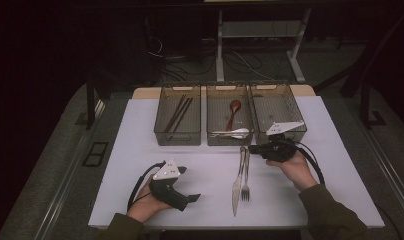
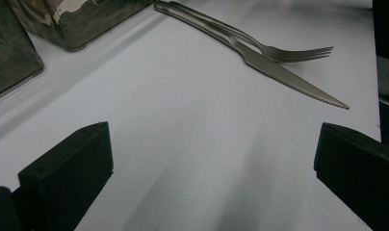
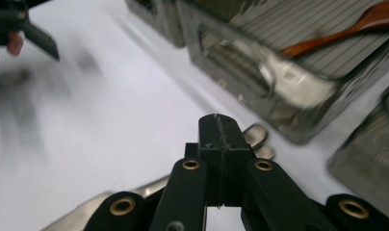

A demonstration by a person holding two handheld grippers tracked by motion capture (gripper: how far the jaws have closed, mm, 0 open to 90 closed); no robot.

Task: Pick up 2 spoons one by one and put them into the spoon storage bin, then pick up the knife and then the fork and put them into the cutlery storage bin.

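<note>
Gleaming serrated steel knife (image 2: 284, 74), fork (image 2: 289, 52)

The left claw (image 1: 194, 198) rests low in the person's left hand (image 1: 149, 202), jaws spread wide apart. The right claw (image 1: 252, 149), held in the right hand (image 1: 296, 167), points leftward with jaws pressed together.
</note>
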